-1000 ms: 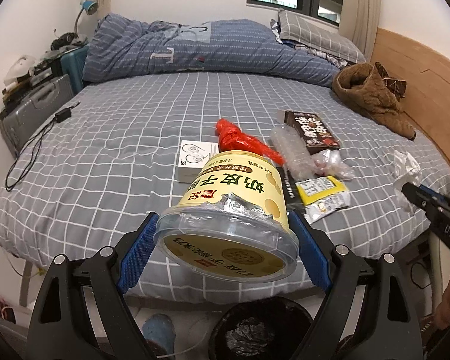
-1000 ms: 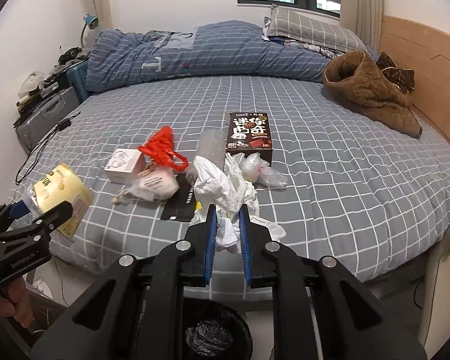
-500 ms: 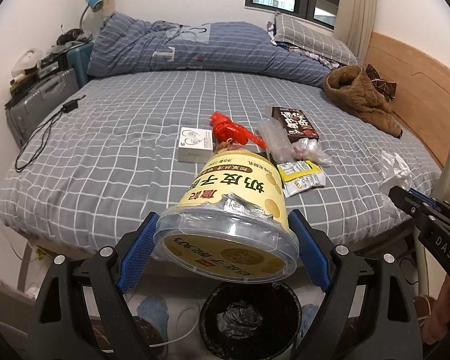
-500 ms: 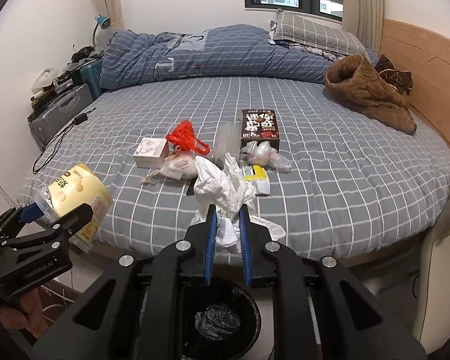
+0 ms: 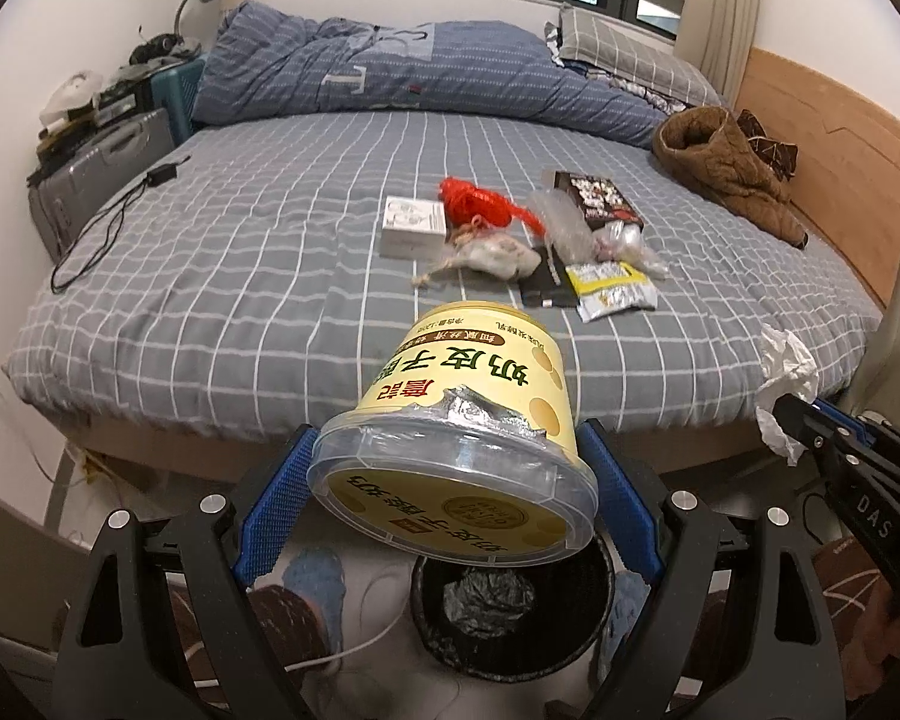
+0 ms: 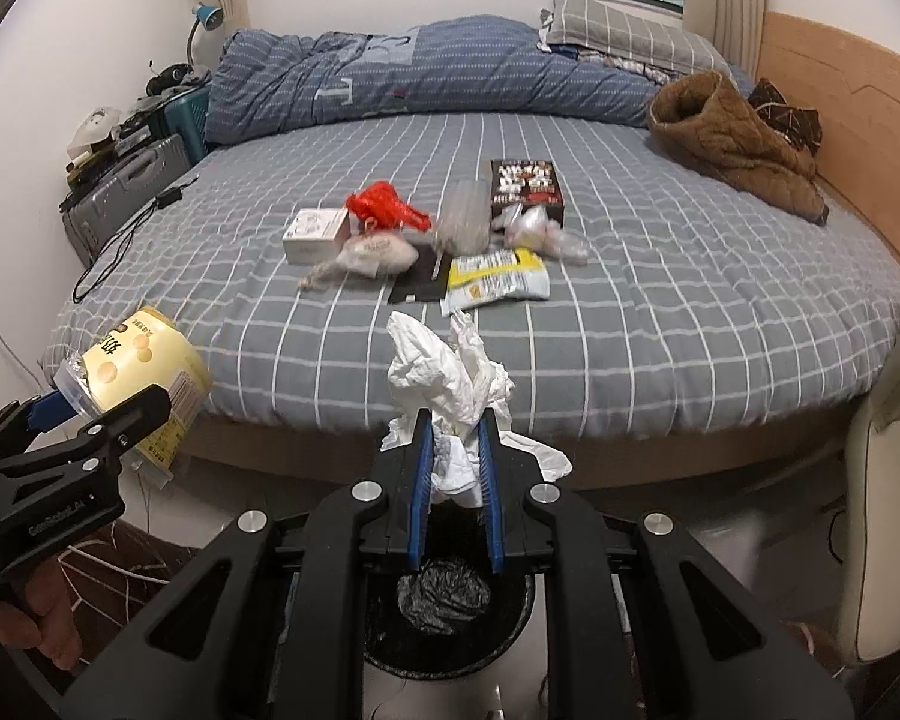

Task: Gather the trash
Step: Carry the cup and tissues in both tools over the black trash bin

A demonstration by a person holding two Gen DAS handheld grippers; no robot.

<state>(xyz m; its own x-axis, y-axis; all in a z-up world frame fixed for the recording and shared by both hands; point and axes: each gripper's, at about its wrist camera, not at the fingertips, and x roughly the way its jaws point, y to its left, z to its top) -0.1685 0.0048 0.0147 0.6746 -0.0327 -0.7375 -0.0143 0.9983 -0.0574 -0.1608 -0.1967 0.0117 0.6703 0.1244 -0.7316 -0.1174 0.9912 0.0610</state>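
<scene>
My left gripper (image 5: 450,480) is shut on a yellow plastic tub (image 5: 456,420) with torn foil at its rim, held above the black trash bin (image 5: 510,612) on the floor. My right gripper (image 6: 455,462) is shut on crumpled white tissue (image 6: 450,372), held over the same bin (image 6: 450,618). The tub and left gripper also show in the right wrist view (image 6: 144,372), at the left. The tissue also shows in the left wrist view (image 5: 786,366), at the right. More trash lies on the bed: a red bag (image 5: 480,204), a white box (image 5: 414,225), a yellow-and-white wrapper (image 5: 612,288), a dark box (image 5: 597,198).
The bed (image 5: 240,276) with a grey checked sheet fills the middle. A brown jacket (image 5: 726,168) lies at its far right, a blue duvet (image 5: 390,72) at the back. A grey suitcase (image 5: 102,174) and a cable (image 5: 108,222) are at the left.
Both grippers have pulled back from the bed and moved over the bin, still holding the tub and the tissue. The bin now shows fully under both.
</scene>
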